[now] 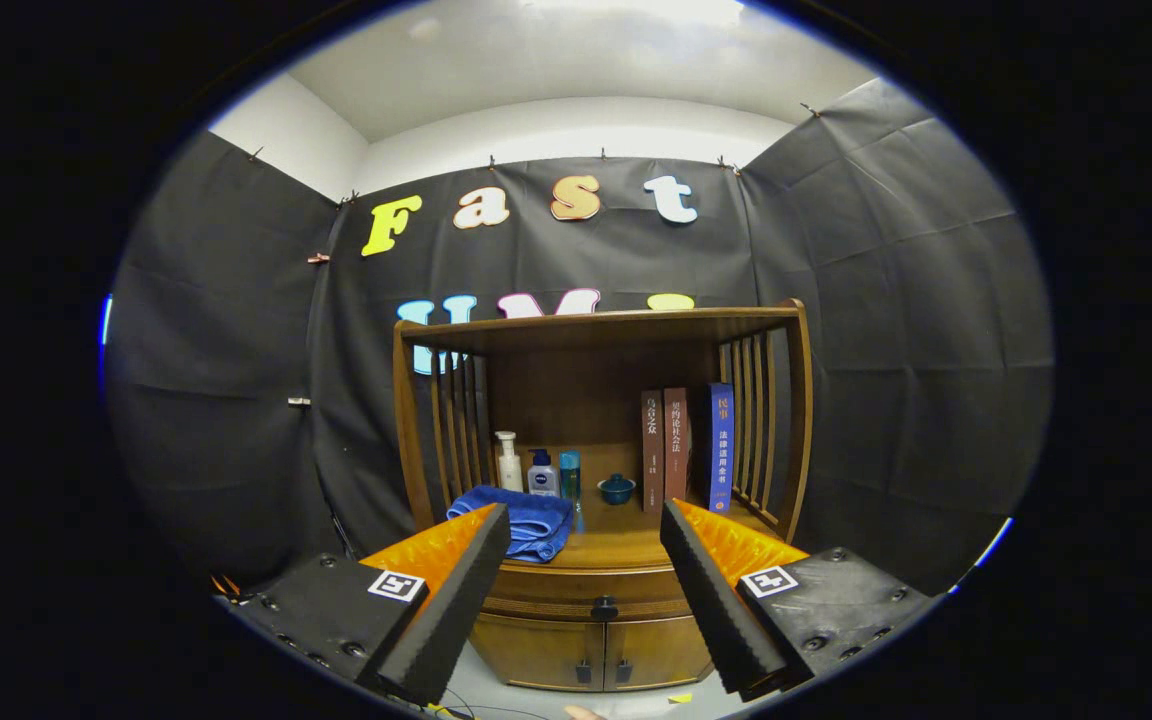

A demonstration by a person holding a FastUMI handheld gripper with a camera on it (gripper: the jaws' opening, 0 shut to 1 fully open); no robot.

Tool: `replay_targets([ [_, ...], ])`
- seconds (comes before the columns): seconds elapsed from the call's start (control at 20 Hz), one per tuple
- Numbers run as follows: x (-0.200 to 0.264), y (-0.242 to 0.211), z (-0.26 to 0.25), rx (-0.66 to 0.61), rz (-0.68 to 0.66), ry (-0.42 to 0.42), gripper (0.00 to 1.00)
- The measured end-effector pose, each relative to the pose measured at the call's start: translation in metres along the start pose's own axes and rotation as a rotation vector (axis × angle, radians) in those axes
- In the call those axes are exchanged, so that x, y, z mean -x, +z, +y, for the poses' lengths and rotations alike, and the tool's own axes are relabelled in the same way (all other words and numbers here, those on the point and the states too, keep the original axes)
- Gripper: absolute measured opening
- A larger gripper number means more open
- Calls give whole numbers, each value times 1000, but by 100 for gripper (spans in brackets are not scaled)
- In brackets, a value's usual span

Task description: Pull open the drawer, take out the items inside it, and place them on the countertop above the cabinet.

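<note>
We see our gripper (586, 535) held spread wide, nothing between its two wedge-shaped fingers, whose inner faces look like coarse foam. Beyond and between them stands a wooden cabinet (798, 420) of warm brown, smooth-grained wood, with slatted sides and a flat top board. Its drawer (586, 592) sits closed just under the countertop (626, 545), a small dark round knob (604, 607) at its middle; what lies inside is hidden from us. Below the drawer are two plain doors (596, 652) with small dark pulls.

On the countertop, a folded blue towel (526, 522) with a soft, plush nap lies just ahead of the left finger. Behind it stand a white pump bottle (508, 462), a squat bottle with a dark cap (542, 473) and a slim teal bottle (570, 474). Near them sits a small round teal lidded bowl (616, 488), and three upright books (686, 448) lean beside the right-hand slats.
</note>
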State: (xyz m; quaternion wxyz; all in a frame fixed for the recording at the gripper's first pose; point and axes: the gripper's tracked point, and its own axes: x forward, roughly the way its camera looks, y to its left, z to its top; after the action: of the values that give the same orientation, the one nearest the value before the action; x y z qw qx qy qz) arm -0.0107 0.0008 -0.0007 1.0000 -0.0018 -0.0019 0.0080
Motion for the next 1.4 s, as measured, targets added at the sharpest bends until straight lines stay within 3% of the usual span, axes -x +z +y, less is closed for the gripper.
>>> replay_targets([
  [0.45,-32,-59,-6,-53,98,9,99],
  [0.9,-102,-187,-15,-33,308,-29,99],
  [1.4,-156,-285,-33,-29,461,-91,96],
])
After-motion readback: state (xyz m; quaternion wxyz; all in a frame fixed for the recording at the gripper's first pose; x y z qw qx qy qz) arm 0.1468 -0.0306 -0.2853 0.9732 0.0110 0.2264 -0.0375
